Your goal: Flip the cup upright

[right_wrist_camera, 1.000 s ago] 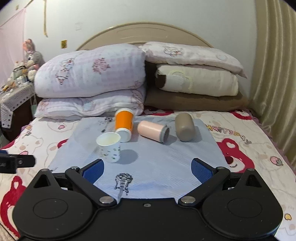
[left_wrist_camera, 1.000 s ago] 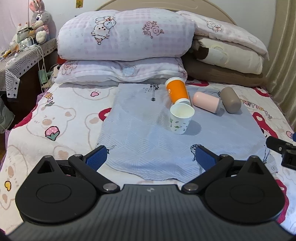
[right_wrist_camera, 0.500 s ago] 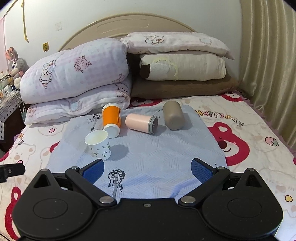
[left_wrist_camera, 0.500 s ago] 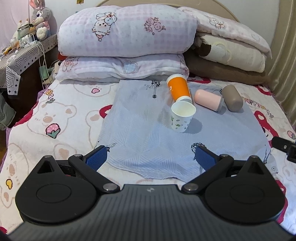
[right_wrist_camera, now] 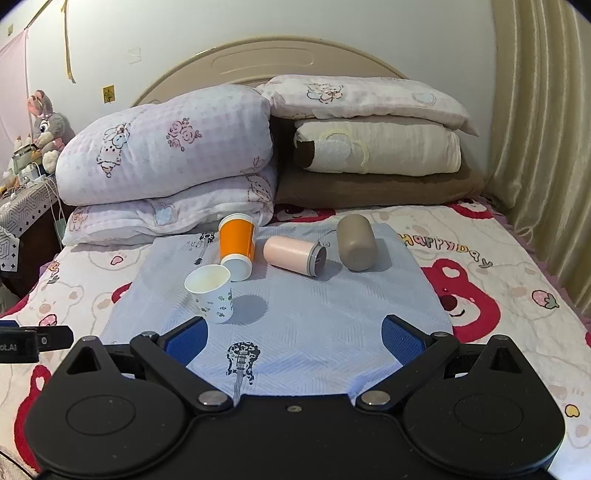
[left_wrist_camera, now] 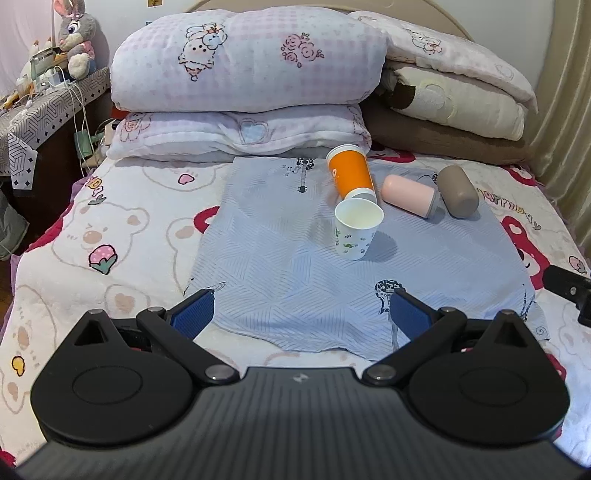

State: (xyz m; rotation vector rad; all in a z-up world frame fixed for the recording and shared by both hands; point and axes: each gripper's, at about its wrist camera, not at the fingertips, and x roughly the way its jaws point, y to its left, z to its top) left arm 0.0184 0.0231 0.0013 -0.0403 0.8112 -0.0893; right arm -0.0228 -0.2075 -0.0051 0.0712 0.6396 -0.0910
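Note:
A white paper cup with green flowers stands upright on a light blue cloth. Behind it an orange cup lies on its side, base toward me. A pink tumbler and a taupe tumbler also lie on their sides. My left gripper is open and empty, well short of the cups. My right gripper is open and empty, near the cloth's front edge.
Stacked pillows line the headboard behind the cups. A bedside table with a plush rabbit stands at the left. A curtain hangs at the right. The cartoon bedsheet surrounds the cloth.
Both grippers have drawn back and risen slightly from the cups; the right view shows more headboard and wall. The cups have not moved. Both grippers stay open.

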